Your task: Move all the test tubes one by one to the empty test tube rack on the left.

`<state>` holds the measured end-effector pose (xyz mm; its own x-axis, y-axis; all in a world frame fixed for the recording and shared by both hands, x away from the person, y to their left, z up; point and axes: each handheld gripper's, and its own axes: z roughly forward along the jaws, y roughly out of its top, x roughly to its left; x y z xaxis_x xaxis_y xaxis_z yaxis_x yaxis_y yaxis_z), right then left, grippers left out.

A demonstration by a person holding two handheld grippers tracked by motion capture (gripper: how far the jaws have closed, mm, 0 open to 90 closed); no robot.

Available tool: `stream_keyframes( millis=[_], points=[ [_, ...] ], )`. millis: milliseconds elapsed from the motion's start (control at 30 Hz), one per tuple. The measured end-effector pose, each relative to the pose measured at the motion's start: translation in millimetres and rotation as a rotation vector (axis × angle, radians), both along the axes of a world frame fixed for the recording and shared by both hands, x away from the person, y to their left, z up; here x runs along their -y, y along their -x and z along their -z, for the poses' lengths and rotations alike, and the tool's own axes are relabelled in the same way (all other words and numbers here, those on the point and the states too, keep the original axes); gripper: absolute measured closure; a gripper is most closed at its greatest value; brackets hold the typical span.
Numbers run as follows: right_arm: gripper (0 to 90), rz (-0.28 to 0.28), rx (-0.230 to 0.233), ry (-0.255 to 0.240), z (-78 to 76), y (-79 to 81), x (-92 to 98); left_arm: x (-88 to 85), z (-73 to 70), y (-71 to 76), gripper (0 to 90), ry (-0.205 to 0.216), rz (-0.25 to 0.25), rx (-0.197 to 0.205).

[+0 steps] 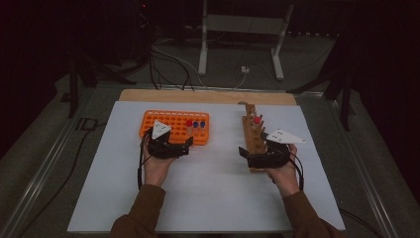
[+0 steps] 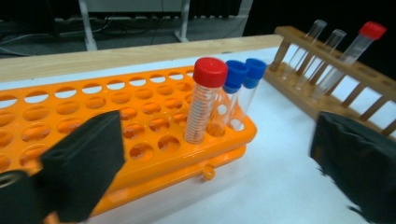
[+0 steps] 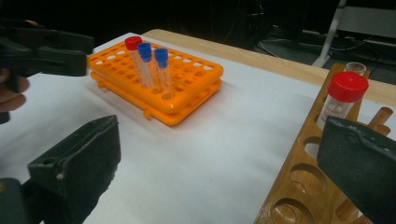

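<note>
A: White board over a wooden table, dark room behind. How do the grippers stand?

B: Left gripper (image 2: 212, 154) has its jaws spread wide, nothing between them. Right gripper (image 3: 219, 172) is wide too, empty, over the wooden rack (image 3: 299, 186).

A: And the red-capped tube (image 2: 204, 100)?

B: Upright in the orange rack (image 2: 140, 126), long axis vertical, cap up, at twelve o'clock from the left jaws. Two blue-capped tubes (image 2: 243, 88) stand just beside it, at its three o'clock.
</note>
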<state>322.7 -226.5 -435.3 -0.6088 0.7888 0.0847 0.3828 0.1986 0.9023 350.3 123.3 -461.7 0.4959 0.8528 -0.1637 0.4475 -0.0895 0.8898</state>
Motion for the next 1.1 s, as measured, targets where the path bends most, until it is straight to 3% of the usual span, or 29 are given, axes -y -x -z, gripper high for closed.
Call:
stream_keyframes(
  millis=[100, 300, 400, 700, 967, 1100],
  points=[
    [0.2, -0.002, 0.002, 0.003, -1.6, -1.9, -0.2, -2.9, -3.6, 7.2, 0.5, 0.013, 0.004, 0.024],
    [0.2, 0.0, 0.003, 0.002, -6.5, -10.4, 5.9, -10.6, -6.1, 21.3, 0.4, -0.003, 0.011, 0.048],
    [0.2, 0.012, -0.004, 0.005, -8.6, -16.1, 9.2, -15.1, -4.9, 26.5, 0.4, -0.018, 0.01, 0.05],
    [0.2, 0.054, -0.033, -0.012, -11.2, -34.5, 18.6, -31.2, 4.8, 35.3, 0.5, 0.017, -0.031, 0.035],
    [1.2, 0.087, -0.054, 0.008, -11.6, -52.8, 24.2, -37.5, 6.2, 39.1, 0.4, 0.016, -0.051, 0.04],
    [4.5, 0.097, -0.089, 0.033, -6.2, -64.7, 24.2, -35.6, 8.9, 38.5, 0.4, 0.004, -0.045, 0.034]
  ],
)
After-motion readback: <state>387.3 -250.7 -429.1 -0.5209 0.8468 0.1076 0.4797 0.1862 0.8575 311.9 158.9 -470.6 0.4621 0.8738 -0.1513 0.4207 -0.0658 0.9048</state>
